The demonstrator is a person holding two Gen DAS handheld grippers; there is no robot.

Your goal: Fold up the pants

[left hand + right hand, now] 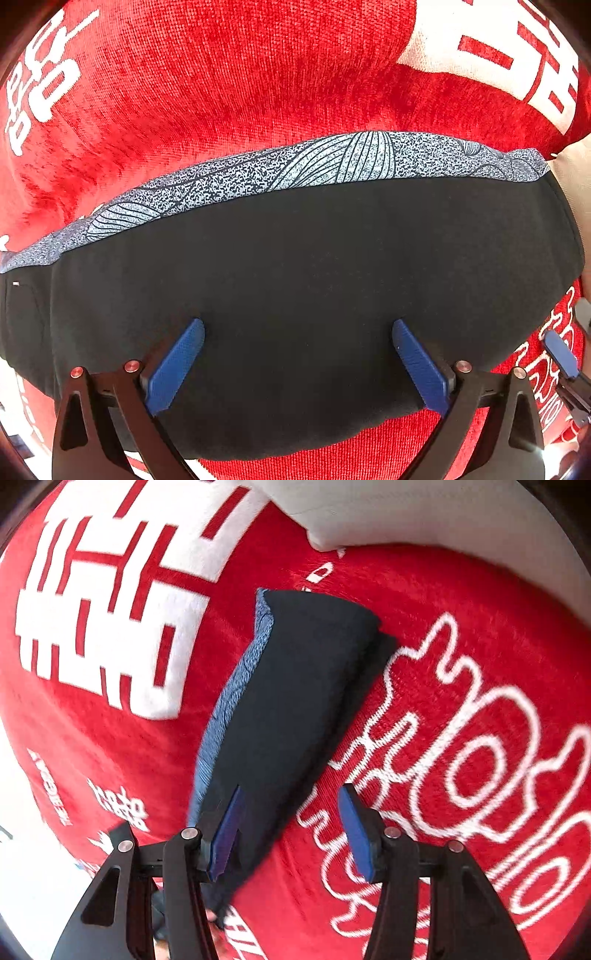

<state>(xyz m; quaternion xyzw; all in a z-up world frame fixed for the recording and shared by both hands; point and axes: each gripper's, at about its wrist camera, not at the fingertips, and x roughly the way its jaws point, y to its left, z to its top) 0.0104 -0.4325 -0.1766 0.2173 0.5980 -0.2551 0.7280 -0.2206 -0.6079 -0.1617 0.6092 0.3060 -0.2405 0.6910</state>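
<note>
Red blanket [221,74]: 1 pants [295,295], 2 tongs [297,363].

Red plush blanket [221,74] bearing large white block characters [110,620] and outlined white lettering [480,760], spread as the work surface; a plain white cloth [406,513] lies at its far edge

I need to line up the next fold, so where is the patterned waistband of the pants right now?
In the left wrist view the patterned waistband runs along the far edge of the black pants, against the red blanket.
</note>
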